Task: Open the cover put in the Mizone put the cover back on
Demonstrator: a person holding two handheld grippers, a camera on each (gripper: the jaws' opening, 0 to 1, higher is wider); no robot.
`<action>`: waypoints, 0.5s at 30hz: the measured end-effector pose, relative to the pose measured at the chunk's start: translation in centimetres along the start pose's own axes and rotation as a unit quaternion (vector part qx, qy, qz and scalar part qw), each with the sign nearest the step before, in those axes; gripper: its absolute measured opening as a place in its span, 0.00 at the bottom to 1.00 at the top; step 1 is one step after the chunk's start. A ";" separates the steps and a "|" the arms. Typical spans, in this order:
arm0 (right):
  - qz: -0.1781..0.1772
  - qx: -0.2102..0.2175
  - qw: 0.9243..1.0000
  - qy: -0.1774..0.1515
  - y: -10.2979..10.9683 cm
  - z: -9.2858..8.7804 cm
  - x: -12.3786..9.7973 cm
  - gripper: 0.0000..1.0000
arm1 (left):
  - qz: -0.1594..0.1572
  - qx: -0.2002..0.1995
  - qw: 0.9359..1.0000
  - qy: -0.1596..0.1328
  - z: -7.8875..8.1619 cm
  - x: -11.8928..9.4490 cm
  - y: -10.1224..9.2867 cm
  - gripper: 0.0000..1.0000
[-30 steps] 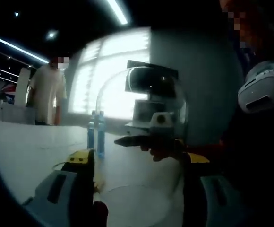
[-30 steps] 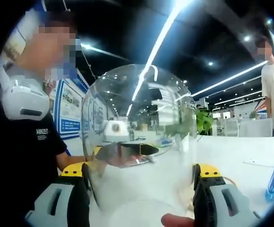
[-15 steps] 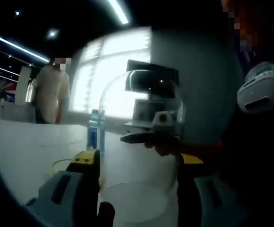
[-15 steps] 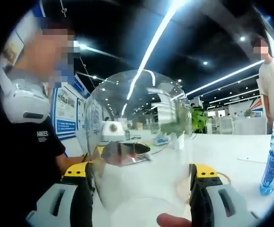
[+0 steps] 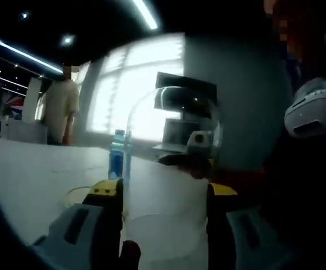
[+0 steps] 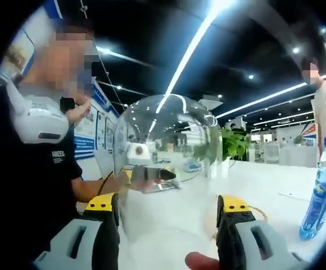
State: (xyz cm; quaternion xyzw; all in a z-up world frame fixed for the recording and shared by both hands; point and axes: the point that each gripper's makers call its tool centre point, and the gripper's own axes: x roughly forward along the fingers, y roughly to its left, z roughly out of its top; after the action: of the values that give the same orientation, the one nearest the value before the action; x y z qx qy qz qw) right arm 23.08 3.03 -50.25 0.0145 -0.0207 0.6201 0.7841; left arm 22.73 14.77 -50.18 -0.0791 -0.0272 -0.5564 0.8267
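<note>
A clear dome cover (image 5: 168,169) stands between the jaws of my left gripper (image 5: 164,190), which press on its two sides. The same cover (image 6: 168,163) sits between the jaws of my right gripper (image 6: 168,203), also touching both sides. It is held up off the white table (image 5: 34,174). Through the clear wall each view shows the opposite gripper (image 6: 149,181) on the far side. A blue Mizone bottle (image 5: 117,154) with a blue cap stands upright on the table beyond the cover, and the bottle (image 6: 319,197) shows at the right edge of the right gripper view.
The person holding the grippers wears a dark shirt (image 6: 28,185) and a white headset around the neck. Another person (image 5: 62,107) in a light shirt stands behind the table (image 6: 275,185). A potted plant (image 6: 233,143) is at the back.
Both pairs of jaws have drawn in against the cover's sides. The views have swung a little, so the bottle sits elsewhere in each picture.
</note>
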 end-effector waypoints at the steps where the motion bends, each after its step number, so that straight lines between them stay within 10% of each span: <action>1: -0.003 -0.001 1.000 0.000 0.1 0.0 -0.2 0.59 | 0.000 0.001 1.000 0.000 0.0 0.0 0.0 0.48; 15: -0.048 -0.008 0.999 0.000 -0.5 -0.3 -2.8 0.35 | 0.058 0.018 0.998 -0.001 0.6 -2.0 2.2 0.30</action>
State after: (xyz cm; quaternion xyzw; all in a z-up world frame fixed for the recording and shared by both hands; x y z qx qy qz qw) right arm 22.91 0.24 -50.64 0.0091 -0.0249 0.5813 0.8133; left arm 24.03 17.54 -50.08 -0.0666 -0.0337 -0.5066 0.8589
